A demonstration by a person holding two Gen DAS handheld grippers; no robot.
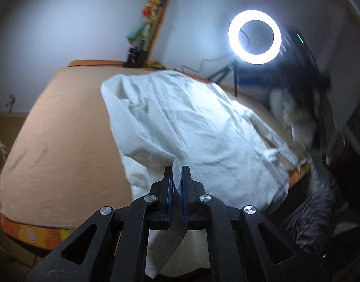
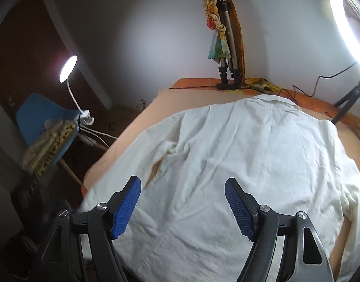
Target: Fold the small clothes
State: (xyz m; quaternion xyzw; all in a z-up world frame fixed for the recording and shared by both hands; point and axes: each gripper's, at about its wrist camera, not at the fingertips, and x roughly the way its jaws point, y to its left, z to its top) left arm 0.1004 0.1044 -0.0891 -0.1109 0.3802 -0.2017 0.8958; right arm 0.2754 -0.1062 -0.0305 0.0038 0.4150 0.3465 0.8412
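The white shirt (image 2: 238, 164) lies spread on the bed (image 1: 62, 129), reaching its near edge, so the folding has only just begun. The left gripper (image 1: 177, 172) is pinching a fold of the shirt and lifting it. The right gripper (image 2: 182, 193) is wide open above the cloth, holding nothing. Only the left view shows the pinch. Only the right view shows the collar at the far edge and the blue chair (image 2: 39, 117).

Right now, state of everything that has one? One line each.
left hand-held gripper: shut on an edge of the white shirt, fabric lifted.
right hand-held gripper: open, above the shirt, holding nothing.
white shirt: spread on the bed, wrinkled, not folded yet.
ring light: on.
desk lamp: on.
tripod: legs folded together, leaning at the wall.
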